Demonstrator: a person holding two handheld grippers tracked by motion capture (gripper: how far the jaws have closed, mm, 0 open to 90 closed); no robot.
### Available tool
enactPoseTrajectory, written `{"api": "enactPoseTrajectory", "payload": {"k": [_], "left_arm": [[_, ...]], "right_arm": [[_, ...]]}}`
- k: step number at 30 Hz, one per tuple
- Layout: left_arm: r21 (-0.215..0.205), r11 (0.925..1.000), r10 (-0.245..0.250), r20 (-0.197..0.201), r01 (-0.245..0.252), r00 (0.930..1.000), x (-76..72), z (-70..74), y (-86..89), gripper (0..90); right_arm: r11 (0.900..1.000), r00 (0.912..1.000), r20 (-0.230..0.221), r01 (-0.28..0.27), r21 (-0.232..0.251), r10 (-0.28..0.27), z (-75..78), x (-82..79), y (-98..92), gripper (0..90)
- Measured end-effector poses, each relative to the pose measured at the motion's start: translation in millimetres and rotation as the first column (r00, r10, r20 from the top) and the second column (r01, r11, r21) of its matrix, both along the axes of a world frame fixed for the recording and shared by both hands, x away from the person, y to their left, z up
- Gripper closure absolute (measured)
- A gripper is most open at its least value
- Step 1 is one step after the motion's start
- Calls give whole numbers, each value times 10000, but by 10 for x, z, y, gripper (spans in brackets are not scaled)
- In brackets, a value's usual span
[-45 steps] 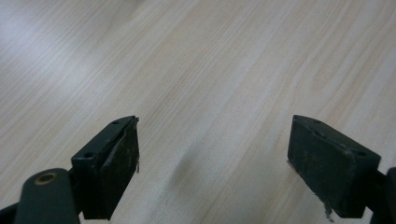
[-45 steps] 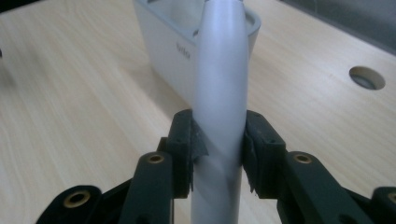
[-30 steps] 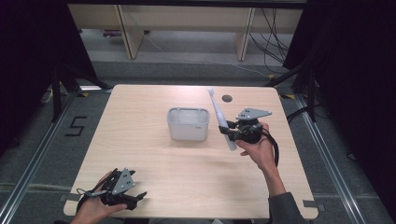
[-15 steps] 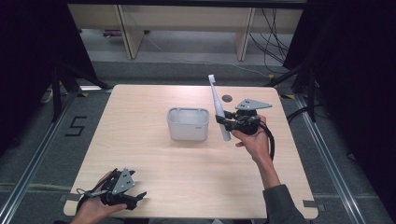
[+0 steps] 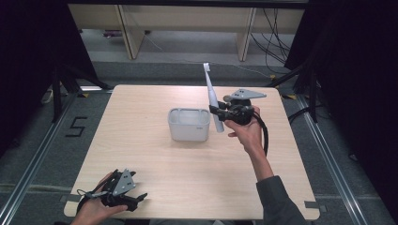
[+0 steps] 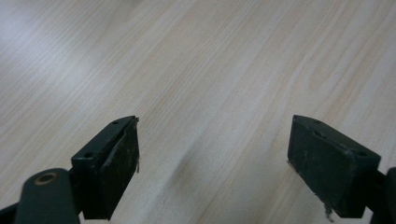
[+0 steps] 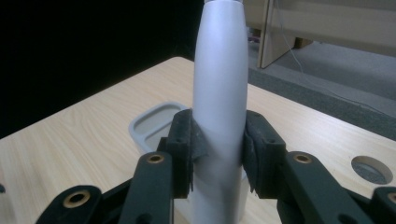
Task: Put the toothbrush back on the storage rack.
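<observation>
Pale wood, the table point(image 5: 155, 154) spreads under me, with the grey bin point(image 5: 188, 124) near its middle. Just past the bin's three o'clock edge I hold the white electric toothbrush point(image 5: 212, 101) lifted, nearly upright, brush tip tilted toward twelve, my right gripper point(image 5: 217, 111) clamped on its handle. My left gripper point(image 5: 137, 200) rests at seven o'clock by the near edge, jaws wide apart, holding nothing.

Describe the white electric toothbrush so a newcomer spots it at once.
Start at the pale wooden table, then find the grey tub near its middle. Just right of it, the right claw grips the electric toothbrush: a slim white wand held nearly upright, brush head on top.
</observation>
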State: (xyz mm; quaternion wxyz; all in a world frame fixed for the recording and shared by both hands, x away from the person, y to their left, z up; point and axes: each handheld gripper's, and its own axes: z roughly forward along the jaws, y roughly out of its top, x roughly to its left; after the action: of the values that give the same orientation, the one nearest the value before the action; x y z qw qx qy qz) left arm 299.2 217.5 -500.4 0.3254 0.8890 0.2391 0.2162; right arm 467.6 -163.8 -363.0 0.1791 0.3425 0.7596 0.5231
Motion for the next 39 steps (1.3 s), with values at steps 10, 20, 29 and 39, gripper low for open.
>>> {"api": "enactPoseTrajectory", "payload": {"k": [10, 20, 29, 39], "left_arm": [[-55, 9999, -86, -75, 86, 9999, -7, -5, -10, 164], [135, 9998, -134, -105, 135, 9999, -13, 7, -3, 164], [28, 9999, -98, -50, 98, 9999, -19, -4, -4, 164], [21, 10000, -36, -81, 36, 10000, -25, -8, -4, 164]], "right_arm": [[9996, 10000, -88, -19, 274, 22, 18, 159, 161, 668], [9966, 9990, -325, 343, 747, -319, -16, 332, 274, 668], [9955, 9987, -312, 422, 852, -396, -59, 441, 337, 668], [9943, 9973, -362, 660, 834, -632, -135, 520, 391, 668]]}}
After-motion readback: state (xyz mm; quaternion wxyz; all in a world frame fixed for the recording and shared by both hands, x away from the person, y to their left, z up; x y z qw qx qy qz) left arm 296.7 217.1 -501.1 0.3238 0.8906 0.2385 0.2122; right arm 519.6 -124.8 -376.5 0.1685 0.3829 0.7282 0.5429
